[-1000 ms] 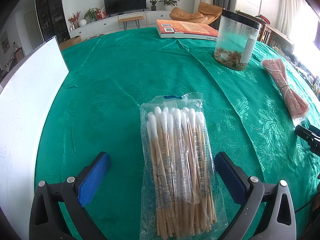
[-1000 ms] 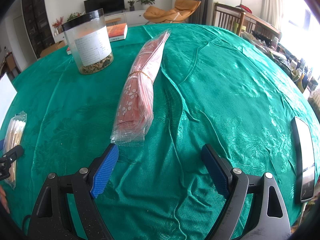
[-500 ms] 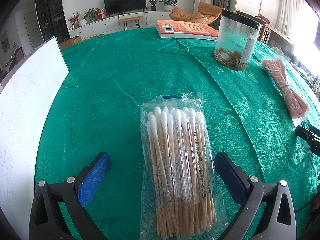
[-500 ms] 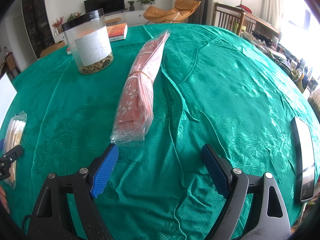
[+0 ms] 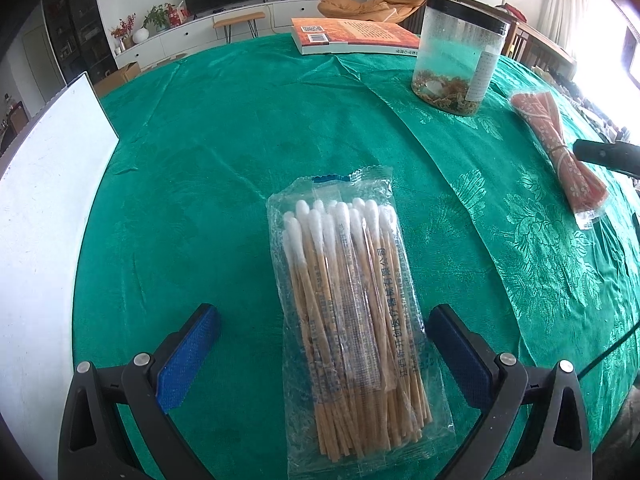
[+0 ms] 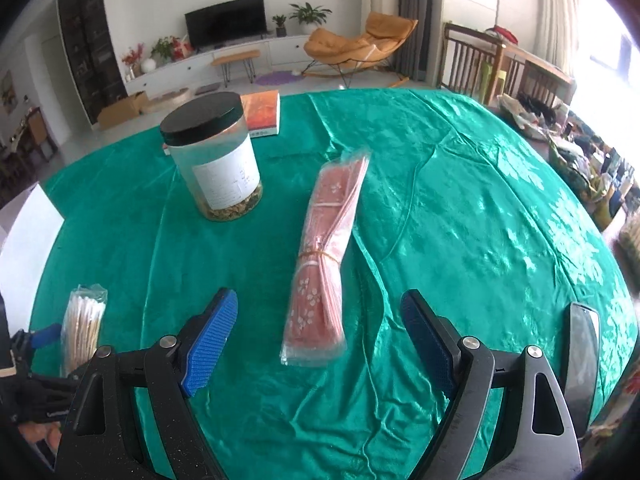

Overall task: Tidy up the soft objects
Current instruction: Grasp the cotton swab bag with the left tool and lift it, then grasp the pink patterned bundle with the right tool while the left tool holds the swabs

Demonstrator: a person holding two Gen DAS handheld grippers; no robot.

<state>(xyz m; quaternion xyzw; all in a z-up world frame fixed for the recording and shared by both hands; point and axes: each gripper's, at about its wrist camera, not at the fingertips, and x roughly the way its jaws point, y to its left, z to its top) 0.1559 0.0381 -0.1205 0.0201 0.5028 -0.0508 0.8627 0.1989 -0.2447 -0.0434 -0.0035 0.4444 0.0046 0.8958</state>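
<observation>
A clear bag of cotton swabs [image 5: 352,316] lies on the green tablecloth [image 5: 224,168], its lower half between the wide-open blue-padded fingers of my left gripper [image 5: 324,340]. It also shows in the right wrist view [image 6: 82,324]. A pink floral bundle in clear plastic [image 6: 324,264], tied with a rubber band, lies on the cloth; its near end sits between the open fingers of my right gripper [image 6: 320,320], which is raised above it. The bundle shows at the right of the left wrist view [image 5: 560,148].
A clear jar with a black lid [image 6: 214,164] and an orange book [image 5: 352,36] stand further back. A white board [image 5: 36,216] is at the left edge. A phone [image 6: 580,356] lies at the right edge of the table.
My right gripper has lifted and moved forward to the left, so the pink bundle's near end now lies between its fingers. The left gripper has barely moved.
</observation>
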